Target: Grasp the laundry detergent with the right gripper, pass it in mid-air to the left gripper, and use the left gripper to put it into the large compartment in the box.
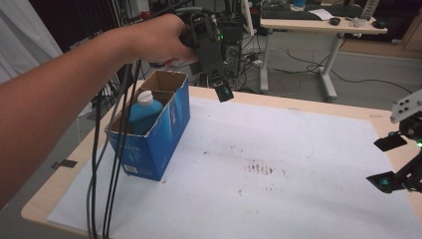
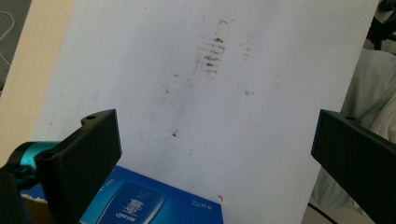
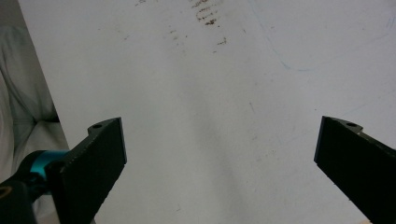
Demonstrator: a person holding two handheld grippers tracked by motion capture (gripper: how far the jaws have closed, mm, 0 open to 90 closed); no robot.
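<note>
A blue cardboard box (image 1: 158, 133) stands open-topped at the table's left. Inside it is a blue bottle (image 1: 144, 113) with a white cap, upright. A hand holds my left gripper (image 1: 222, 89) in the air just right of and above the box, pointing down at the sheet. In the left gripper view my left gripper (image 2: 217, 140) is open and empty, with the box's printed side (image 2: 149, 203) below its left jaw. My right gripper (image 1: 387, 162) hovers at the table's right edge, jaws spread. The right gripper view shows my right gripper (image 3: 219, 149) open over bare sheet.
A white sheet (image 1: 278, 199) covers most of the wooden table (image 1: 50, 191), with a brown smudge (image 1: 260, 168) near its middle. Black cables (image 1: 107, 189) hang from the left arm in front of the box. A desk (image 1: 323, 25) and wiring stand behind the table.
</note>
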